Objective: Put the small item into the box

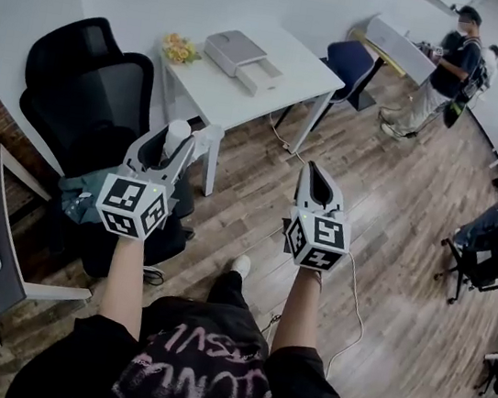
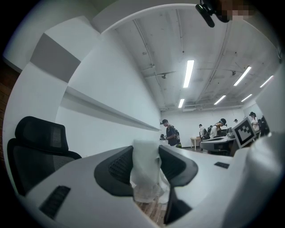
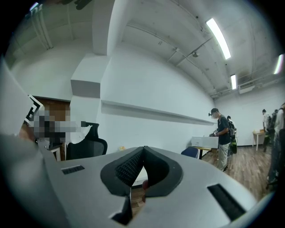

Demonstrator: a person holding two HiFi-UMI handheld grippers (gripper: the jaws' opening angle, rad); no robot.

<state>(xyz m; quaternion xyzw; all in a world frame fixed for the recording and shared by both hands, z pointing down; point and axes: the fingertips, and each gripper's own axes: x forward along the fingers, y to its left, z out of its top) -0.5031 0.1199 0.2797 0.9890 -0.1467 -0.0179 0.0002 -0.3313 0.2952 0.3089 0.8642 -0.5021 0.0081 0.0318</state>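
Observation:
My left gripper [image 1: 178,129] is held up in front of me, shut on a small white item [image 1: 176,136] that stands upright between its pads. In the left gripper view the item [image 2: 146,171] looks pale and translucent, like something wrapped in plastic, and fills the gap of the left gripper [image 2: 147,156]. My right gripper [image 1: 318,171] is raised beside it, shut and empty; in the right gripper view its [image 3: 143,153] tips meet. A white box [image 1: 242,58] lies on the white table [image 1: 285,83] ahead, well beyond both grippers.
A black office chair [image 1: 88,95] stands left of the table, and a yellow bunch [image 1: 180,48] lies on the table's left end. A blue chair [image 1: 351,65] and a second table with a long white box [image 1: 400,47] are behind. People [image 1: 450,66] stand back right. Wood floor lies below.

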